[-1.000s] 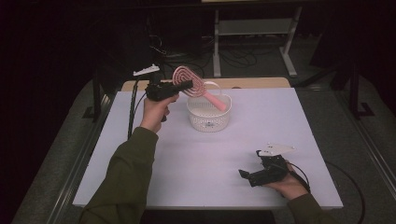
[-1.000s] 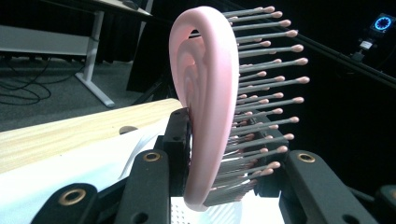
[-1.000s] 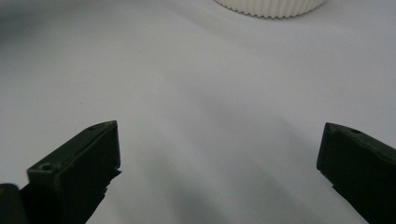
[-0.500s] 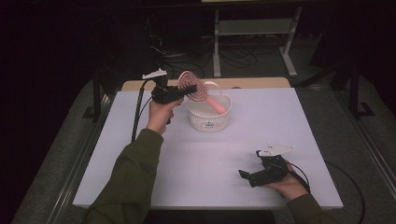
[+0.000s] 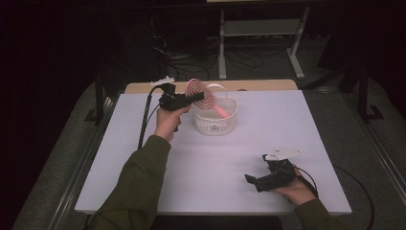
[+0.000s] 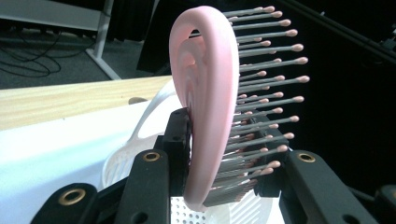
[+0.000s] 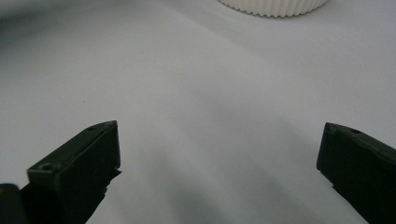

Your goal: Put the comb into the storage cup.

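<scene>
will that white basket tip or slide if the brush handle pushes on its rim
Probably slides before it tips: the white basket looks low and wide, sitting flat on the smooth table. Its perforated plastic wall suggests little weight, so a nudge from the pink brush, clamped in the left gripper, could shift it.

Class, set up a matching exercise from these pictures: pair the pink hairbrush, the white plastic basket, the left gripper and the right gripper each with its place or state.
Things:
1. pink plastic hairbrush
2. white perforated plastic basket
3. left gripper
4. right gripper

States:
A. jaws wide apart, nothing between them
B. standing on the white table, far side
C. clamped between two black jaws
D. held above the basket's rim, gripping

Pairs: 1-C, 2-B, 3-D, 4-A
</scene>
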Motion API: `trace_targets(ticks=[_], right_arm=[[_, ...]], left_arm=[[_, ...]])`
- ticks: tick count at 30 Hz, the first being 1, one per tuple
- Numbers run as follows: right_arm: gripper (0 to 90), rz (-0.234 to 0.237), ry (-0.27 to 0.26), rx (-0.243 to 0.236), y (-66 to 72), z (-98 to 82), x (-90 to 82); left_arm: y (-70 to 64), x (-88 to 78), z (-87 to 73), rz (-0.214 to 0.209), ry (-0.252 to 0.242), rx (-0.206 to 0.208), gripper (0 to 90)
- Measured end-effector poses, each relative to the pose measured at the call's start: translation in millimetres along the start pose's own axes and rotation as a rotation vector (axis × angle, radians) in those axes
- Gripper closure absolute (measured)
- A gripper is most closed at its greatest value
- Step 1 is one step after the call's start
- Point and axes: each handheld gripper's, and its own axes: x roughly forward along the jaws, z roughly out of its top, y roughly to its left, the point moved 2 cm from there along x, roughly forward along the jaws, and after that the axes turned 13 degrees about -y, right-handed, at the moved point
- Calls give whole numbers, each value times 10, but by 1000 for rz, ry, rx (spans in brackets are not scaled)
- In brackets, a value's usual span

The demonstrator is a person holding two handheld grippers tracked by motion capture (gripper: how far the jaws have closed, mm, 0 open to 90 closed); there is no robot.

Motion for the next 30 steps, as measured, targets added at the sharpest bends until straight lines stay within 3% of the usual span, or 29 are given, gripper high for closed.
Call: trace_targets(ticks=[9, 13, 30], right_arm=[[0, -2, 7, -8, 1, -5, 1], [0, -4, 7, -8, 0, -5, -2], [0, -1, 13, -12, 6, -10, 9]], left_arm=[[8, 66, -83, 13, 32, 8, 645], [14, 72, -95, 15, 25, 2, 644], [152, -10, -137, 51, 40, -16, 627]])
